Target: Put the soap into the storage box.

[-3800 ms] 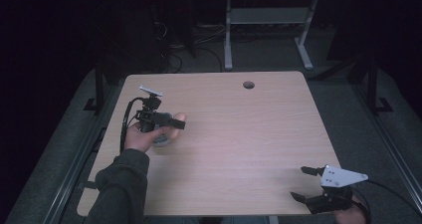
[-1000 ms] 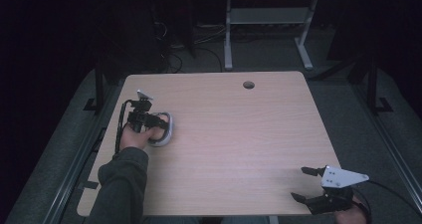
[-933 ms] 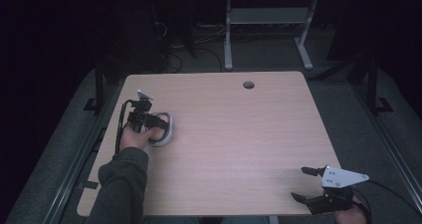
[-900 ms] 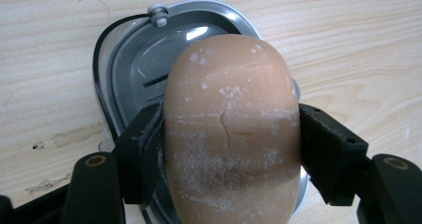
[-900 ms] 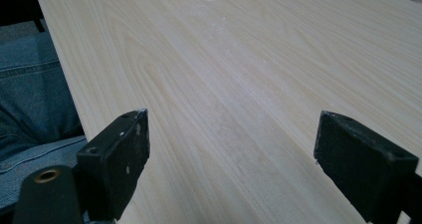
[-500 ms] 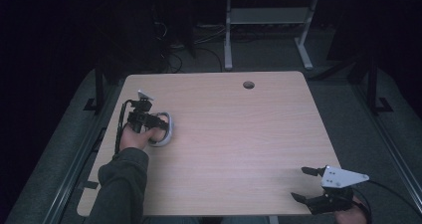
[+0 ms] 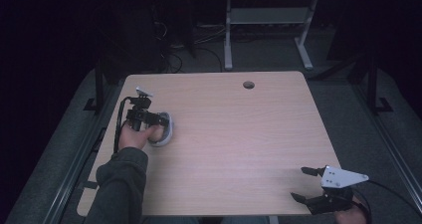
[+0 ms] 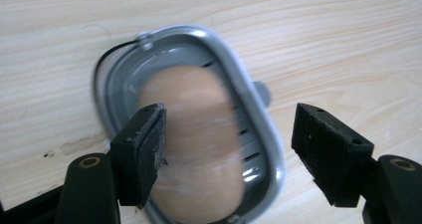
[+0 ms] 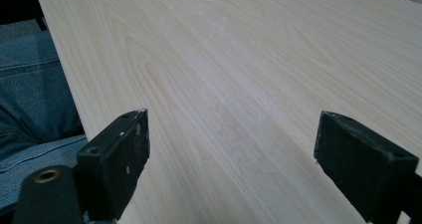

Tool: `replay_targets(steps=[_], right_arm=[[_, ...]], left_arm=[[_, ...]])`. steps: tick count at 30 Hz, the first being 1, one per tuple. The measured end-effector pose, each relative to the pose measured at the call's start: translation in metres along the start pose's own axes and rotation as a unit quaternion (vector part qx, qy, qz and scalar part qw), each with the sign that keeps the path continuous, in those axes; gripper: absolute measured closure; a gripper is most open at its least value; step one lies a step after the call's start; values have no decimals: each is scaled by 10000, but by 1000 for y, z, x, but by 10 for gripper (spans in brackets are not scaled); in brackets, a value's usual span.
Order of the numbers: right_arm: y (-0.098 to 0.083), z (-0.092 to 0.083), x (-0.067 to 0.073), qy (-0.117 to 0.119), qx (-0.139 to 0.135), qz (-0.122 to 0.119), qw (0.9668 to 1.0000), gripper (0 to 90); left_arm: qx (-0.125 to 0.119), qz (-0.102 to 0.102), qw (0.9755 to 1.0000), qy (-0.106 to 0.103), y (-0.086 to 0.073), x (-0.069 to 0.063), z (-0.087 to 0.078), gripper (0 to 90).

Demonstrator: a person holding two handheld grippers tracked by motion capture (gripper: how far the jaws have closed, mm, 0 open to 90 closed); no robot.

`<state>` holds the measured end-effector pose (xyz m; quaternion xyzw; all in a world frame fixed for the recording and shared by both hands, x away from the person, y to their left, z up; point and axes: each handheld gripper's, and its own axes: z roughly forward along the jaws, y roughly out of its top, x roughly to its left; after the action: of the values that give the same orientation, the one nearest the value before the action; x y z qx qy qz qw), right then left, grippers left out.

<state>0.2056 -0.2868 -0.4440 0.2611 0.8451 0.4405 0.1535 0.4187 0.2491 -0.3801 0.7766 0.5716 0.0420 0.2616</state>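
A peach-coloured soap bar point(image 8: 196, 149) lies in a grey oval soap dish point(image 8: 251, 102) on the wooden table. My left gripper point(image 8: 229, 109) hangs right over it, and its jaws have just been opening. The soap is still between them: the left pad point(image 8: 149, 154) sits at the soap's edge and the right pad stands well off it. In the high view the left gripper point(image 7: 158, 119) and the dish point(image 7: 168, 134) are at the table's left side. My right gripper point(image 7: 302, 183) rests open near the front right edge, with bare table between its jaws point(image 9: 231, 119).
The table point(image 7: 239, 134) has a round cable hole point(image 7: 248, 84) at the back. A person's jeans point(image 9: 30, 84) show beside the front edge in the right gripper view. A metal stand point(image 7: 263, 20) is on the floor behind the table.
Since the earliest frame the left gripper has come down with the soap onto the dish. Over the last second it has barely moved. The right gripper has kept still.
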Motion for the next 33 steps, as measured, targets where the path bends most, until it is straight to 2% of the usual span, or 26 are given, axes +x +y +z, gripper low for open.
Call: replay_targets(steps=[7, 13, 20, 27, 33], right_arm=[[0, 0, 0, 6, 14, 0, 10000, 138], [0, 1, 0, 1, 24, 12, 10000, 138], [1, 1, 1, 5, 51, 4, 10000, 138], [0, 2, 0, -5, 66, -15, 10000, 138], [1, 2, 0, -11, 72, -20, 10000, 138]], left_arm=[[-5, 94, 9999, -68, -1, -2, -2, 291], [-69, 112, 9997, -228, -4, -4, -4, 292], [-163, 166, 9992, -322, -6, -6, -10, 292], [-223, 222, 9981, -539, -10, -6, -15, 280], [-282, 292, 9972, -633, -13, -8, -17, 277]])
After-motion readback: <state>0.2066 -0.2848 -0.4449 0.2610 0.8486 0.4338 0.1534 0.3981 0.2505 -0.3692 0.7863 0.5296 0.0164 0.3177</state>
